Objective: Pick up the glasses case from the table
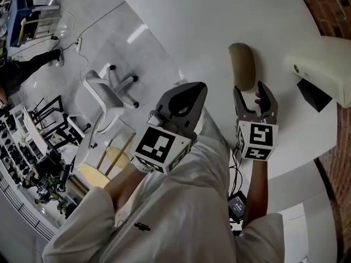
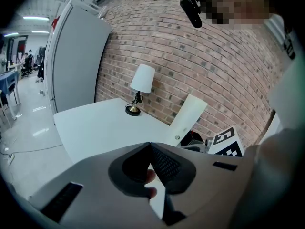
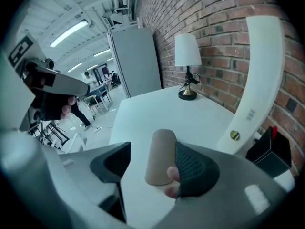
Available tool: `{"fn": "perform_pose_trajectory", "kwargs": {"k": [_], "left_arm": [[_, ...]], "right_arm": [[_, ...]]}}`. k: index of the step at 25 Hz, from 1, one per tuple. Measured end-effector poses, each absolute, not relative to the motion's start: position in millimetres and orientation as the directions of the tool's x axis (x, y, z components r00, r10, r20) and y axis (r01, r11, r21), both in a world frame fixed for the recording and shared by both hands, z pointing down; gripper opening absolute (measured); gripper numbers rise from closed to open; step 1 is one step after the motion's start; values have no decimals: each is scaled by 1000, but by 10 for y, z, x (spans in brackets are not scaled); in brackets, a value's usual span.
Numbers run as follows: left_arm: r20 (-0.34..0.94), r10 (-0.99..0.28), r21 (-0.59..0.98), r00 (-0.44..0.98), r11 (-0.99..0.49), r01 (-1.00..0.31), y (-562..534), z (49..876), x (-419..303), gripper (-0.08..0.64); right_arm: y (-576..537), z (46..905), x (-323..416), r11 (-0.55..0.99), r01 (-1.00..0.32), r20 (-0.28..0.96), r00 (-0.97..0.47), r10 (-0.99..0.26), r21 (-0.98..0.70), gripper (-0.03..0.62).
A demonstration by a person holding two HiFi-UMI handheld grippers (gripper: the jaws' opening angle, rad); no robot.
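Note:
A tan, rounded glasses case lies lengthwise on the white table. My right gripper is open just short of its near end. In the right gripper view the case shows between the two dark pads, close beside the right pad, and the left pad stands clear of it. My left gripper hovers at the table's near edge, left of the case, with its jaws meeting at the tip and nothing between them. In its own view the left gripper points over bare table.
A white lamp stands at the table's far end by the brick wall. A white curved panel and a black box sit to the right of the case. An office chair and a wooden stool stand on the floor at left.

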State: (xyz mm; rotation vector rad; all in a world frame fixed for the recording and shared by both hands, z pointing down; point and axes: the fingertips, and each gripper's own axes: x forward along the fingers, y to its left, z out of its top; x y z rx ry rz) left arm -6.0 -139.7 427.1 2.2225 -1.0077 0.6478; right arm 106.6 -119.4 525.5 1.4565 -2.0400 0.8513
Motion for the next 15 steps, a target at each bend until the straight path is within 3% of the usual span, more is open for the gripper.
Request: {"fn": "perform_pose_trajectory", "kwargs": {"k": [8, 15], "left_arm": [[659, -490, 347, 571, -476, -808, -1412, 4482, -144, 8], [673, -481, 347, 562, -465, -814, -1429, 4574, -183, 8]], "right_arm": [[-1268, 5590, 1031, 280, -957, 747, -241, -619, -77, 364], [-1332, 5801, 949, 284, -957, 770, -229, -596, -65, 403]]}}
